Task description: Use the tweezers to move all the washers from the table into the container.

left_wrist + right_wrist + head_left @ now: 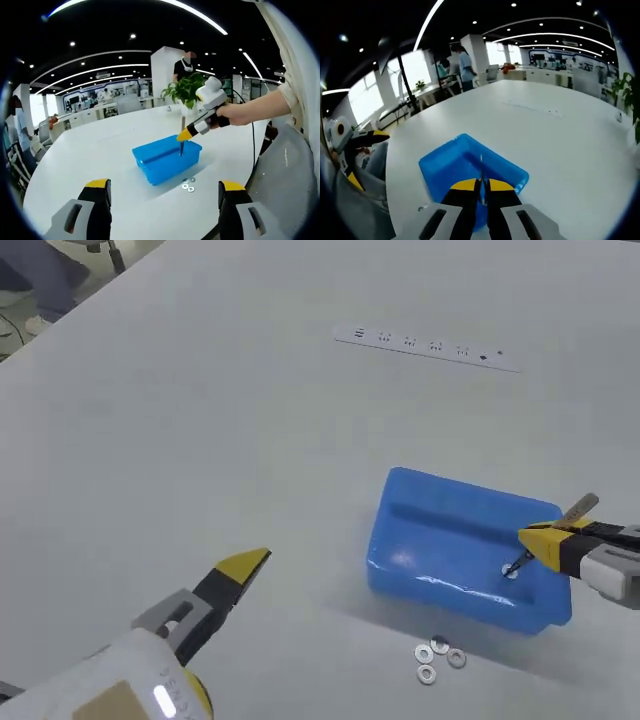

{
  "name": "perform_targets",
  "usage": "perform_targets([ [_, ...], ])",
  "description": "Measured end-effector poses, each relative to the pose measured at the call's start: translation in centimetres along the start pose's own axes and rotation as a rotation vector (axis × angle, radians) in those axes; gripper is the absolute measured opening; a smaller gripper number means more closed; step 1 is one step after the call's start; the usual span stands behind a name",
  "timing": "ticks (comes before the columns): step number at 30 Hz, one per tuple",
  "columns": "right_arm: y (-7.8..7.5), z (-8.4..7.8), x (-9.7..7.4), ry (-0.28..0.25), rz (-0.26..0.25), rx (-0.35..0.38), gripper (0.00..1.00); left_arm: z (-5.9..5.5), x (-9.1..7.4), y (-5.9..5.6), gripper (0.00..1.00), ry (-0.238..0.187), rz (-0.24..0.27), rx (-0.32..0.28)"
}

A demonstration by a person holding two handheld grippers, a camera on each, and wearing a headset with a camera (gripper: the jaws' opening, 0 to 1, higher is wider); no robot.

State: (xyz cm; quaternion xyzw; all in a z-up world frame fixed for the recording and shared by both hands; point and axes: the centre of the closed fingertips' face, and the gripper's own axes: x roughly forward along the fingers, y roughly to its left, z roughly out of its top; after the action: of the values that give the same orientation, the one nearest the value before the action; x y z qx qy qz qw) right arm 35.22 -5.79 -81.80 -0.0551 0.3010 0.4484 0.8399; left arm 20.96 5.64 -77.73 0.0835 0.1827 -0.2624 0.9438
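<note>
Holding tweezers: the right claw (481, 186), its jaws pressed together on the tweezers (481, 167), which stick out forward from between the yellow tips.
Right arm pose: the right hand (235, 114) carries this claw in from the side, forearm stretched out above the worktop (250, 420). The claw slants downward towards the container (450, 540).
Tweezers: angled steeply down, with the tips lowered inside the container near its right end as seen in the head view.
Washer at tips: one washer (510, 573) sits right at the tweezer tips, over the container floor. Whether it is pinched or lying loose cannot be told.
Washers: four washers (440, 645) lie close together on the worktop, just beside the container's near wall and outside it.
Left claw: the left claw (165, 200) has its jaws wide apart and grips nothing. It is held low over the worktop, well apart from the container and to its left in the head view, and it points towards the container.
Container: blue, rectangular and open-topped, standing flat on the white worktop.
Background: a socket strip (430, 345) lies flat on the far part of the worktop, well apart from the container. In the left gripper view a plant (185, 92) stands behind the right claw.
</note>
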Motion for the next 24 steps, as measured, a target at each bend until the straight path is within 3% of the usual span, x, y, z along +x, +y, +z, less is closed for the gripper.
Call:
perform_targets([
  [5,0.0,-0.1,-0.2,-0.012,0.004,-0.058,0.04,-0.1,0.0,-0.1,0.88,0.012,-0.004,0.007],
  [8,0.3,0.4,-0.6,-0.042,0.011,-0.051,0.04,-0.1,0.0,-0.1,0.88,0.008,-0.002,0.004],
  [10,0.9,1.3,-1.2,-0.087,0.029,-0.035,0.03,0.0,0.0,-0.1,0.88,0.003,-0.003,-0.004],
  [17,2.8,3.3,-3.2,-0.165,0.056,-0.024,0.03,0.0,0.0,-0.3,0.88,0.003,-0.012,-0.004],
  [24,5.4,3.8,-4.5,-0.183,0.107,-0.017,0.03,0.1,0.0,-0.2,0.88,0.001,-0.011,-0.005],
])
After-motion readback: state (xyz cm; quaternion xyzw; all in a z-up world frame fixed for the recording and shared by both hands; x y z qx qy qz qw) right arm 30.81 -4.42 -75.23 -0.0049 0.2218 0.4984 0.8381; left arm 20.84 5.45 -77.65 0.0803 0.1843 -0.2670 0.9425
